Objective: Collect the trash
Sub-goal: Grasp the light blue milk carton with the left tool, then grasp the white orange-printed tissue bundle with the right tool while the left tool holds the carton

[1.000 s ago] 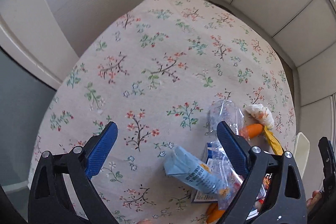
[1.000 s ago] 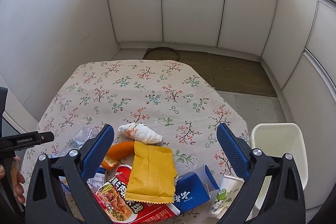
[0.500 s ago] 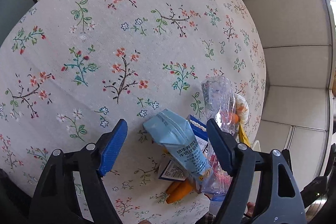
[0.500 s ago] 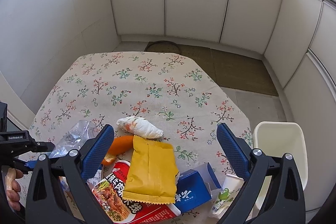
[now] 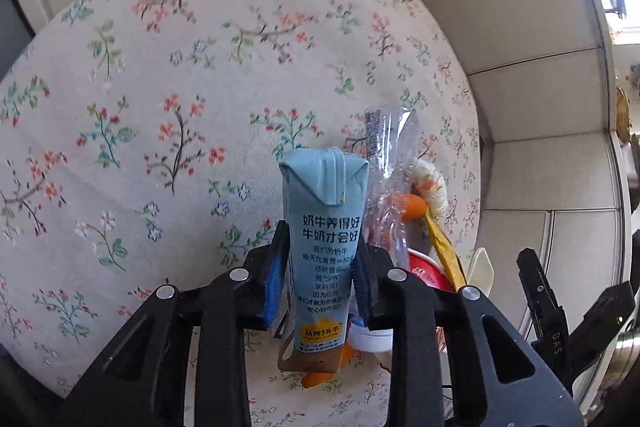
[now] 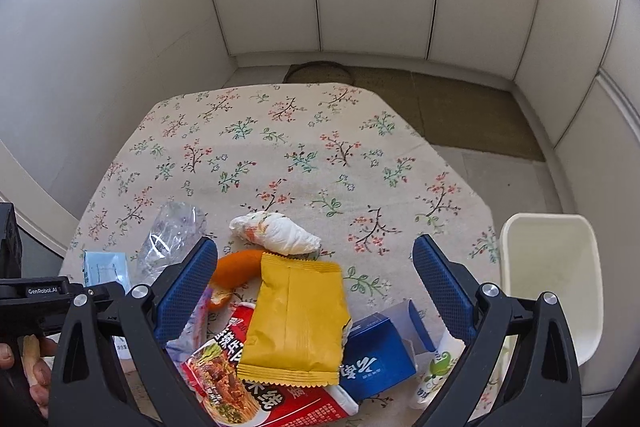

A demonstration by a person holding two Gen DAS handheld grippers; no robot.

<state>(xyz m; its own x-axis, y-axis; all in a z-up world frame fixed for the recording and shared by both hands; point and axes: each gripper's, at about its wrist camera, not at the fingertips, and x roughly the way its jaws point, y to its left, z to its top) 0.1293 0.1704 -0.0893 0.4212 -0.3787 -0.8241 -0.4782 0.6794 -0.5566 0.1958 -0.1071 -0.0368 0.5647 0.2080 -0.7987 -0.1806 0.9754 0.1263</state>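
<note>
A light blue milk carton stands up between the jaws of my left gripper; the jaws are closing and both blue pads press its sides. In the right wrist view the same carton shows at the left edge of the trash pile. My right gripper hangs open above that pile: a yellow snack bag, a crumpled tissue, an orange peel, a red noodle cup, a dark blue carton, a paper cup and a clear plastic bag.
A floral tablecloth covers the table. A white bin stands off the table's right edge. A person's hand holds the left gripper's handle. White cabinets ring the room, with a floor mat behind the table.
The left gripper's jaws have come together on the light blue carton, which lay tilted on the pile and now stands upright between them. The right gripper has barely moved.
</note>
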